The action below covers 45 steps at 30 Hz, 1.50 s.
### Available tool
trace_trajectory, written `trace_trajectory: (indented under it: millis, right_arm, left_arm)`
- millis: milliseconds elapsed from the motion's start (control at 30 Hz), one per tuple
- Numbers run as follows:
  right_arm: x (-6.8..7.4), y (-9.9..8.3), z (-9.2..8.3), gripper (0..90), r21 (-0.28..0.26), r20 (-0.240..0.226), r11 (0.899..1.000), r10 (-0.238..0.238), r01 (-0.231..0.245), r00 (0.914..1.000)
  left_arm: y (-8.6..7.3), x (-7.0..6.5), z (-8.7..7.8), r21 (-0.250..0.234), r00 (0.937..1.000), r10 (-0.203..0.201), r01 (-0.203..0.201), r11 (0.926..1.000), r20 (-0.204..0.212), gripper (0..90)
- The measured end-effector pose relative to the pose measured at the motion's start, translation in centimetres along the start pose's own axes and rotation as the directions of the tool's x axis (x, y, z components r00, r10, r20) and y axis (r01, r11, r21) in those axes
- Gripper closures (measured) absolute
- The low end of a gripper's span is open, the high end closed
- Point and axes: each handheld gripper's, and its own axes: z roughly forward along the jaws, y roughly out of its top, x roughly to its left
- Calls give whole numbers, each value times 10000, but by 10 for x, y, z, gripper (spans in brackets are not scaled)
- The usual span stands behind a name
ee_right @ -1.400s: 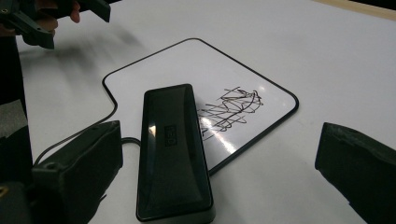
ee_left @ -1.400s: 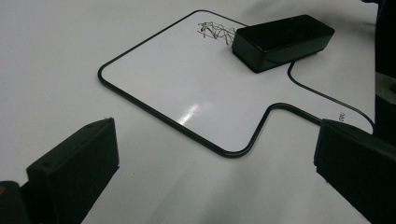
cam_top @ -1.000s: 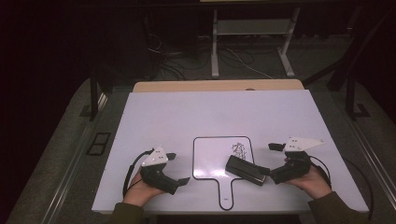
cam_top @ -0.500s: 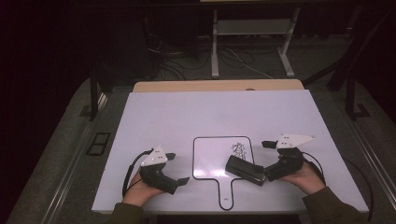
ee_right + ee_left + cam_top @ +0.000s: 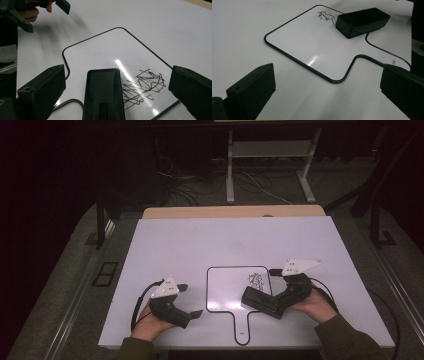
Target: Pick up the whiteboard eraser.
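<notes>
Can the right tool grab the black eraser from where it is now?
Probably yes. The right tool is open with a jaw on each side of the black eraser, which lies on the small whiteboard. Nothing sits between them.

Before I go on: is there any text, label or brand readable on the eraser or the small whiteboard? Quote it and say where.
None can be read.
Eraser: embossed lettering on its near top end, too dark and blurred to read.
Whiteboard handle: a small printed mark near its end, too small to read.
Scribble: tangled pen lines, not words.
</notes>
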Motion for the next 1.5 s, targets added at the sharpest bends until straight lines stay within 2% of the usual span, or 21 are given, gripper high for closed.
trace_trajectory:
  millis: [233,400,533,667,933,1500]
  right_arm:
    - [1,7,11,0,228,-174,9997,-67,71,9998]
    - [4,5,12,0,969,-274,9950,-200,226,9994]
    - [4,4,12,0,1236,-265,9922,-151,183,9995]
    - [5,1,13,0,1740,-271,9844,-203,247,9994]
    - [9,-1,15,0,2159,-186,9753,-430,460,9989]
    - [12,-6,21,0,2888,-58,9562,-488,484,9988]
  left_arm:
    - [0,0,0,44,10000,15,-16,10000,18,0]
    - [-2,1,0,53,10000,23,-23,10000,39,0]
    - [-2,1,0,50,10000,17,-17,10000,52,0]
    - [-3,1,1,81,9999,81,-82,9999,65,0]
    - [-4,2,1,131,9999,90,-91,9999,82,0]
    - [-5,2,3,157,9999,38,-40,9999,132,0]
